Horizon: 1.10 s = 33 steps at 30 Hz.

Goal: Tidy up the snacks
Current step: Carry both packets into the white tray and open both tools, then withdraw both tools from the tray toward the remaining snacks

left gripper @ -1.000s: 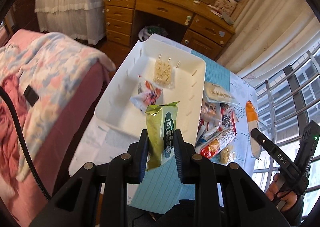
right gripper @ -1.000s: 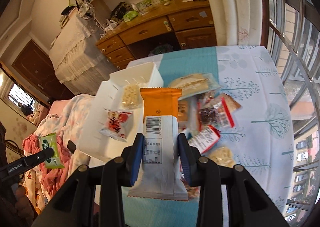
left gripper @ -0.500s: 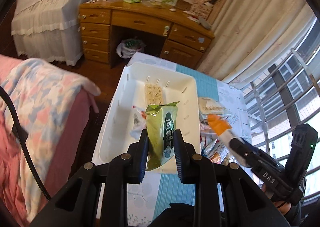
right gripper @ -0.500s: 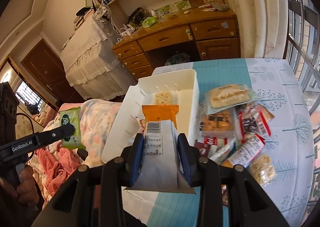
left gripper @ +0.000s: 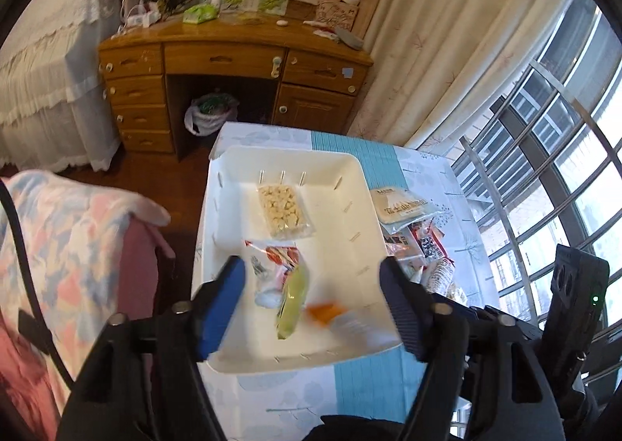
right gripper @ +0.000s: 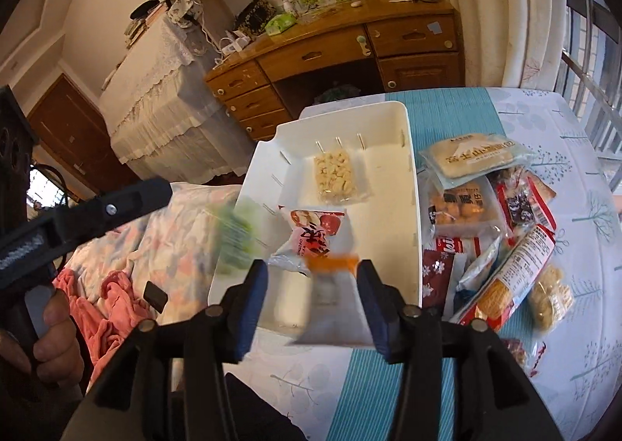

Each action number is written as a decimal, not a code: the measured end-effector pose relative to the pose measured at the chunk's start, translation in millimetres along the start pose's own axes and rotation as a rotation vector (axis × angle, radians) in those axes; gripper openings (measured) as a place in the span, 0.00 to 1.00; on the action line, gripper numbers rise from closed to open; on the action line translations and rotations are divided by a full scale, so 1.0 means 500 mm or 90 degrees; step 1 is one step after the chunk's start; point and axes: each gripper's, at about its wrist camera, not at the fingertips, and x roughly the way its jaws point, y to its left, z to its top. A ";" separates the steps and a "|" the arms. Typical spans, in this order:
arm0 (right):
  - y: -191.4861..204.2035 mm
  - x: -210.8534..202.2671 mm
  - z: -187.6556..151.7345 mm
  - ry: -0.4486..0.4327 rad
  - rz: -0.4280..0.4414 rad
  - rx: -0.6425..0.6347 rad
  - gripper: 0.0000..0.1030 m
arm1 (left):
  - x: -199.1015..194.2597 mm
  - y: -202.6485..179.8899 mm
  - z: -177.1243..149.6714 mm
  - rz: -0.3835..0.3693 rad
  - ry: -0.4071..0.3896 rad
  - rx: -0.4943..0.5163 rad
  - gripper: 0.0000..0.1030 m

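Note:
A white tray sits on the table and holds a clear pack of pale nuts and a red-and-white packet. My left gripper is open above the tray's near end; the green packet is blurred below it, free of the jaws. My right gripper is open too; the orange-and-white packet is blurred between its spread fingers. The same tray and green packet show in the right wrist view.
A pile of loose snack packets lies on the patterned tablecloth right of the tray. A pink blanket covers the bed on the left. A wooden desk stands beyond the table, and a window with curtains is at right.
Both grippers have opened. The green packet has left the left gripper and the orange-and-white packet has left the right one; both are blurred in motion over the tray's near end.

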 end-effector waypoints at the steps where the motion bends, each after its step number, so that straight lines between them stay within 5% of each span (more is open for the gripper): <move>1: 0.004 -0.001 -0.002 -0.003 -0.005 0.004 0.50 | 0.002 -0.001 0.001 0.004 0.003 0.009 0.69; 19: 0.023 -0.033 -0.061 -0.034 -0.080 0.049 0.55 | 0.002 0.015 -0.034 0.007 0.050 0.052 0.74; 33: -0.031 -0.070 -0.138 -0.035 -0.125 0.084 0.55 | 0.025 -0.040 -0.104 -0.013 0.103 0.064 0.74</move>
